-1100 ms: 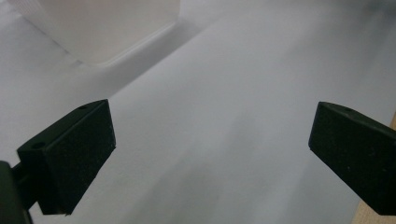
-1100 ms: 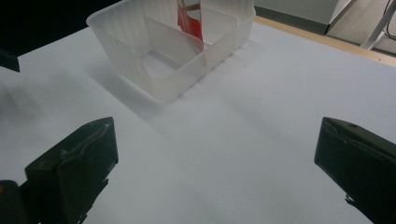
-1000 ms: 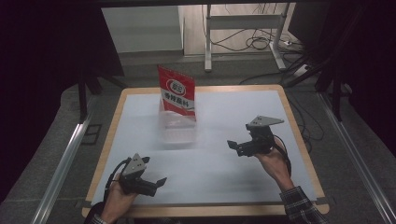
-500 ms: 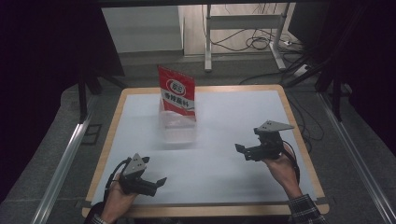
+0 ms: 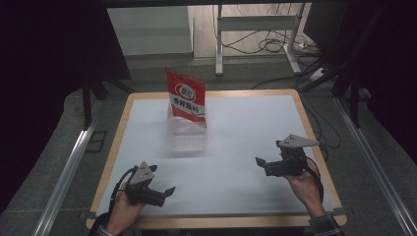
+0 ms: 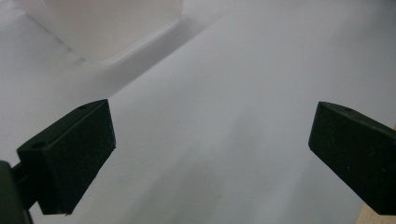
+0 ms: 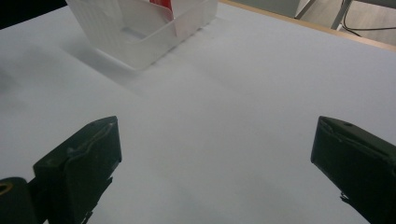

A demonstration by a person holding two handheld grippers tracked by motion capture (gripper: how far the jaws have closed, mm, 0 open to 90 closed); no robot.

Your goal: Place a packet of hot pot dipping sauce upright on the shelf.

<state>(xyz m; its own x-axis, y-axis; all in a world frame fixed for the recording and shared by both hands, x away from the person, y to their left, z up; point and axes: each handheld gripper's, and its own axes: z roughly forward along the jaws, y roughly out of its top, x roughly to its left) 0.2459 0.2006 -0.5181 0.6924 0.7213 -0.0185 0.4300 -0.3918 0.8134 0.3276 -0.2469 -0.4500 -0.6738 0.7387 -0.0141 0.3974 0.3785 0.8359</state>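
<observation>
A red snack bag (image 5: 186,96) stands upright at the far end of a clear plastic box (image 5: 188,135) in the far middle of the white table (image 5: 246,128). My left gripper (image 5: 164,189) rests low near the front left edge, open; in the left gripper view (image 6: 210,154) its jaws stand wide apart over bare table, with a corner of the box (image 6: 107,28) ahead. My right gripper (image 5: 261,164) is at the near right, open and pointing left. In the right gripper view (image 7: 215,163) nothing lies between its jaws, and the box (image 7: 140,32) with the bag (image 7: 161,5) is farther off.
The table has a wooden rim (image 5: 216,221). Metal rails (image 5: 64,177) run along both sides. Beyond the far edge are a frame's legs (image 5: 219,44) and cables (image 5: 275,46) on the floor.
My right gripper has drawn back toward the near right of the table and come lower. The left gripper, the box and the bag have stayed put.
</observation>
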